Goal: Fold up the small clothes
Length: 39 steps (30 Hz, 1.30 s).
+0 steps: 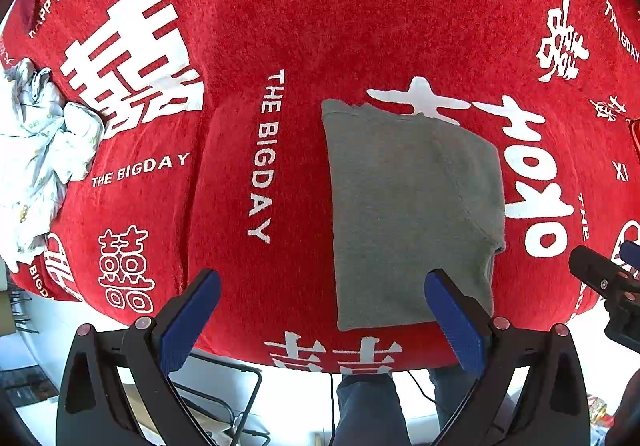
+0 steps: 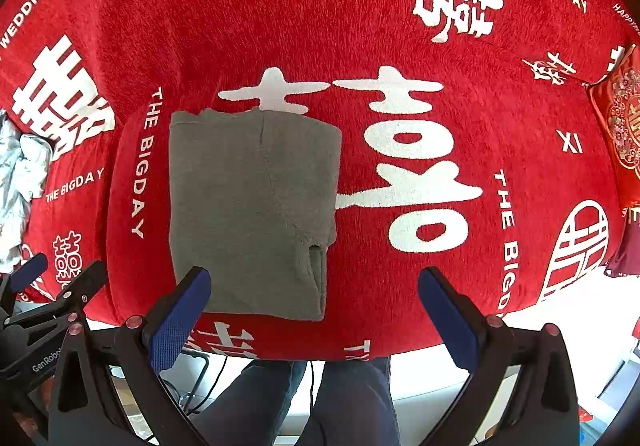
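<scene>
Resting folded into a neat rectangle on the red bench [image 2: 280, 6], grey garment [image 2: 252, 206] done, white crumpled heap [image 1: 36, 150] apparently next, left claw [image 1: 320, 322] and right claw [image 2: 316, 322] both wide and empty.

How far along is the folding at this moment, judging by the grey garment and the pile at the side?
Done: the grey garment lies folded into a neat rectangle on the red blanket. In hand: nothing; the left gripper and right gripper are both open and empty, near the garment's near edge. Left: the crumpled white clothes at the blanket's left edge look unfolded.
</scene>
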Tool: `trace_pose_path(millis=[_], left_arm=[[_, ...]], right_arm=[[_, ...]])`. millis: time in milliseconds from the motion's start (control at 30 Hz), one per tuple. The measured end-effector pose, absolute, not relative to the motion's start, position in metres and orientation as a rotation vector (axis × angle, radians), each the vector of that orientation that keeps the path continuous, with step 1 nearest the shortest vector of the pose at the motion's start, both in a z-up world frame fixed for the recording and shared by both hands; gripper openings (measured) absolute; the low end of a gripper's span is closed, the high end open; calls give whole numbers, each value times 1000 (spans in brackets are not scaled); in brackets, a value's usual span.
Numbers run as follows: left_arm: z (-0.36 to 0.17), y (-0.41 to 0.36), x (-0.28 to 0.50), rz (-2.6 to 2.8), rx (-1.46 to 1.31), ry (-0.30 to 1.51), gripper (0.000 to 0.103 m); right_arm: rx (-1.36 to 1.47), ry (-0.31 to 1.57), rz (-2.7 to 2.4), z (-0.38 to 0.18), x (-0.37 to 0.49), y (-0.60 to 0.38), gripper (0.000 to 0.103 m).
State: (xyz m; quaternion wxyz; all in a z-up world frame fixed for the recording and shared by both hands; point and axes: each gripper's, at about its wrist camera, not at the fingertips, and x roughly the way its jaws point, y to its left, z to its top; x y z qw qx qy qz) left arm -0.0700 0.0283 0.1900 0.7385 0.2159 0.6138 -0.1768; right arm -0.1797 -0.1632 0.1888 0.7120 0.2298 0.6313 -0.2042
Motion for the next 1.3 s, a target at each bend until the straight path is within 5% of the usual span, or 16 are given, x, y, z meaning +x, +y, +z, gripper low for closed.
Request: trace_pose_path(millis=[1300], left_arm=[[192, 30, -70, -377, 470, 1349, 102]], right_arm=[[487, 1394, -461, 193, -180, -165, 103]])
